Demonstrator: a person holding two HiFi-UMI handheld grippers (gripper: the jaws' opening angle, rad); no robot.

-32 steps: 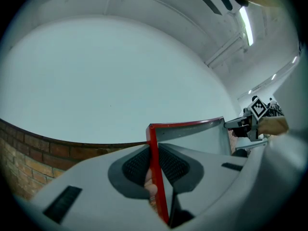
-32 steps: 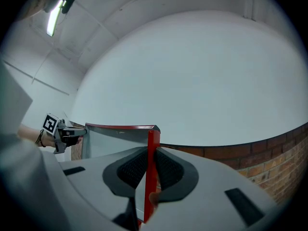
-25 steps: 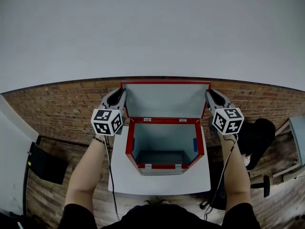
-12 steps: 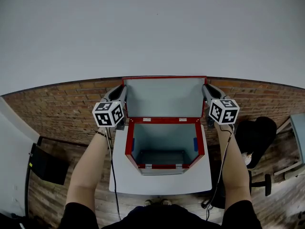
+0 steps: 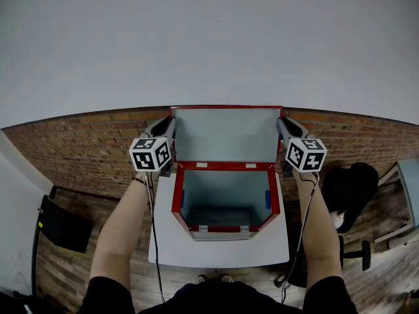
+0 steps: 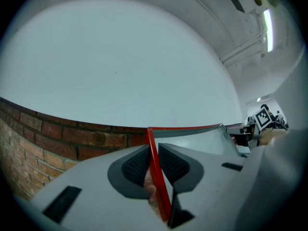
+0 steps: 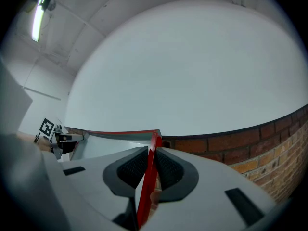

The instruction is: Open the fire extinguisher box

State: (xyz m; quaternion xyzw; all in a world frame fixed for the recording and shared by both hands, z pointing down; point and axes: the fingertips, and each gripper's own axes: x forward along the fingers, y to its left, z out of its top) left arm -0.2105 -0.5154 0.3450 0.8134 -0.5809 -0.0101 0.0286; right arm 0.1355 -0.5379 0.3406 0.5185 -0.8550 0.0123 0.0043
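The red fire extinguisher box (image 5: 226, 229) stands open on a small white table (image 5: 222, 248), its grey inside showing. Its lid (image 5: 226, 135) is raised and stands nearly upright at the back. My left gripper (image 5: 169, 127) is shut on the lid's left red edge (image 6: 156, 177), and the pads press it from both sides. My right gripper (image 5: 281, 126) is shut on the lid's right red edge (image 7: 148, 179) in the same way. In each gripper view the lid's grey inner face (image 6: 197, 139) (image 7: 118, 142) runs across toward the other gripper.
A brick wall base (image 5: 85, 146) with white wall above stands right behind the box. A black office chair (image 5: 353, 185) is on the wooden floor at the right. A black flat object (image 5: 62, 226) lies at the left. Cables hang from both grippers beside the table.
Both grippers have moved up and slightly inward with the lid's edges, and the lid has swung further back toward upright. The grips have not changed.
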